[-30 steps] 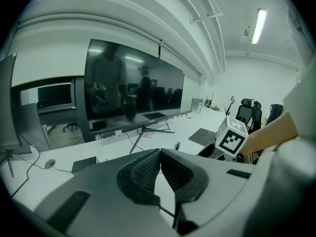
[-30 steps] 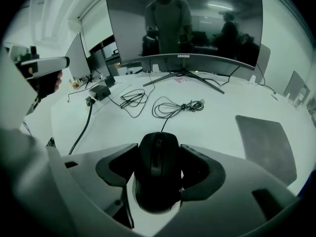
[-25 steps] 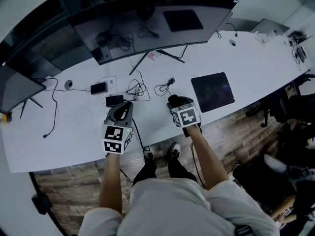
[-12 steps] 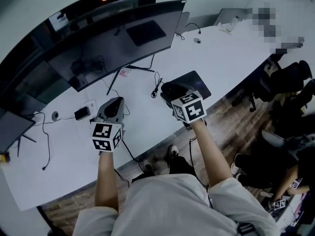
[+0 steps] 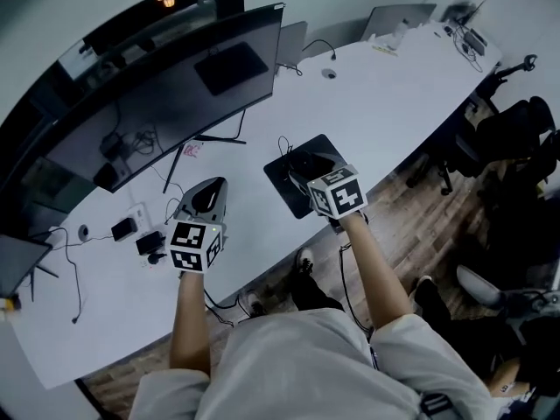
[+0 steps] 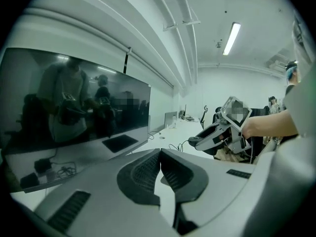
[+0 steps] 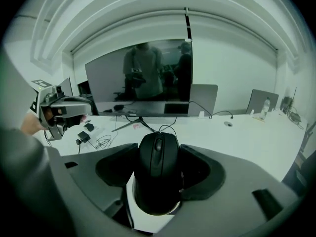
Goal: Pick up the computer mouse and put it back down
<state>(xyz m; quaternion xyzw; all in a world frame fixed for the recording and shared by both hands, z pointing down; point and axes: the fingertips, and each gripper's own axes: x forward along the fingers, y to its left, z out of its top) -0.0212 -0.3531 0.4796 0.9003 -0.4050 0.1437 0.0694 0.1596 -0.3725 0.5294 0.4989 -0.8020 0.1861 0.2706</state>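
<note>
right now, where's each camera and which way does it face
Head view: on the head, steeply down at the desk; forearms, left hand-held gripper, right hand-held gripper.
Left gripper view: on that left one, along the desk past the monitor; shut jaws.
Right gripper view: on the right one, toward the monitor; jaws gripping the computer mouse.
Shared: each gripper view shows the other hand-held gripper.

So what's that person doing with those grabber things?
A person at a white desk holds a gripper in each hand. The right gripper is clamped on a black mouse, above the pad. The left gripper is shut with nothing in it, near the monitor. It looks like the mouse hasn't been put back down yet.
</note>
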